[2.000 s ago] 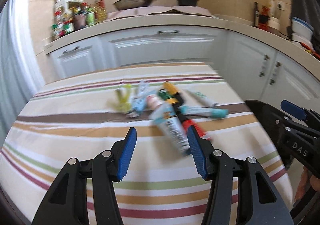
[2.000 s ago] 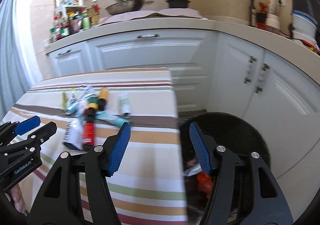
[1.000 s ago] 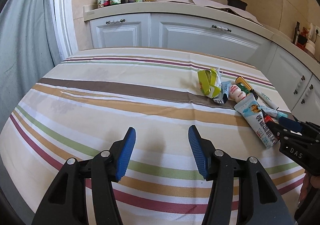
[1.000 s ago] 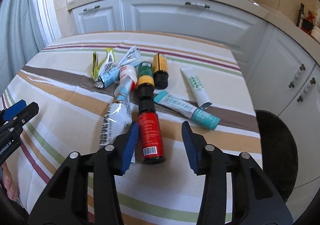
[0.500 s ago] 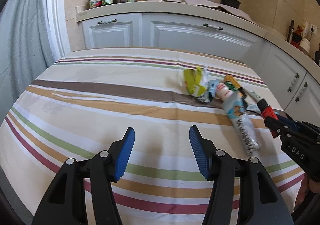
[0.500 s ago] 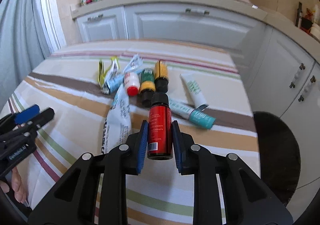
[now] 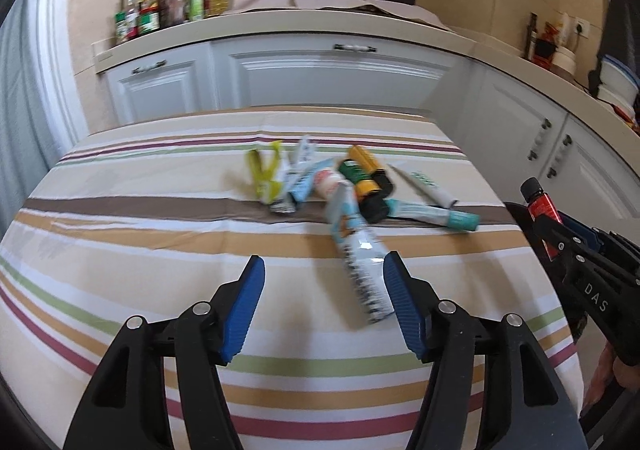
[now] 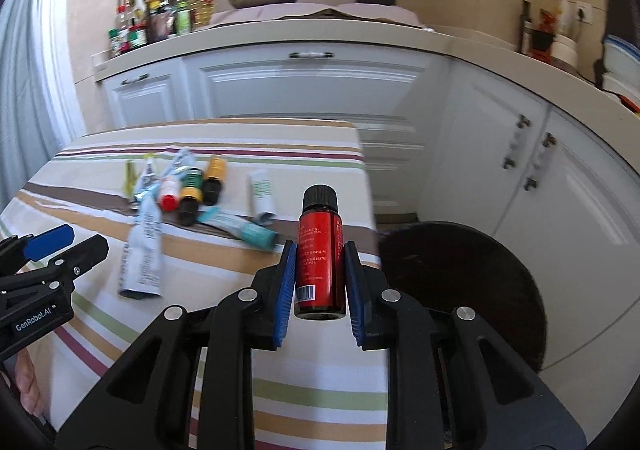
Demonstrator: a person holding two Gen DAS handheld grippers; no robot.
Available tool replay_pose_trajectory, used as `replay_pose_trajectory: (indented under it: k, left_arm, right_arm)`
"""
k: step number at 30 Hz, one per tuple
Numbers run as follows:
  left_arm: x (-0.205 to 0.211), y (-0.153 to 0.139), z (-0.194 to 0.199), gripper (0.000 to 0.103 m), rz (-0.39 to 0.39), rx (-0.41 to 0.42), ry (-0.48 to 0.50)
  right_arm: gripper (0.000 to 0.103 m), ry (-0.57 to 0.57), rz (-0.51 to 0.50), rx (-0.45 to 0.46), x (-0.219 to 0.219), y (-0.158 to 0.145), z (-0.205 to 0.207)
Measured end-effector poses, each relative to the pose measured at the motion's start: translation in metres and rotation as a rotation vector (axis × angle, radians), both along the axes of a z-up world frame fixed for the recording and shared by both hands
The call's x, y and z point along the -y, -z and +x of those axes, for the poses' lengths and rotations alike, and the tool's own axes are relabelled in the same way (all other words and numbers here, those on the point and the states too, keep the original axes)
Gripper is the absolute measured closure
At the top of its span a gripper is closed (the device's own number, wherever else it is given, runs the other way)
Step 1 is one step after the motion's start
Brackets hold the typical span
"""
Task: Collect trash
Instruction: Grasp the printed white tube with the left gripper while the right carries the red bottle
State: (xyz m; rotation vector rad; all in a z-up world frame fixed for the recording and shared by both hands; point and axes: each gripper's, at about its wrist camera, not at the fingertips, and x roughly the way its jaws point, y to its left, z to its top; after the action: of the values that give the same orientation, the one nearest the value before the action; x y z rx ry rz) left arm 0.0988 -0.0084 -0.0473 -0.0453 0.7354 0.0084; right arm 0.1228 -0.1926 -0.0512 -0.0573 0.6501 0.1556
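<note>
Our left gripper (image 7: 323, 300) hangs over the striped tablecloth (image 7: 120, 250), its jaws opening on nothing, a white tube (image 7: 358, 254) just beyond its right pad and the red bottle (image 7: 541, 205) far right.

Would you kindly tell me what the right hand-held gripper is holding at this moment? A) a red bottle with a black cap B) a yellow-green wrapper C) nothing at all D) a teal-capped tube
A: in the right wrist view the right hand-held gripper has its blue pads pressed on both sides of the red bottle, lifted off the striped table near the dark bin.
</note>
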Motion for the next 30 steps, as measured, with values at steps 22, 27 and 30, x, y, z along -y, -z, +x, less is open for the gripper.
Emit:
replay_pose_trajectory:
  k: [22, 27, 30]
  left_arm:
    - [0.026, 0.025, 0.022, 0.069, -0.016, -0.121, 0.067]
    - [0.022, 0.023, 0.014, 0.072, -0.007, -0.111, 0.077]
    - [0.02, 0.02, 0.008, 0.075, 0.005, -0.101, 0.081]
  right_arm:
    - [0.08, 0.06, 0.039, -0.014, 0.044, 0.016, 0.002]
    - [0.08, 0.055, 0.041, -0.009, 0.043, 0.015, -0.001]
    - [0.08, 0.053, 0.04, -0.007, 0.041, 0.013, -0.003]
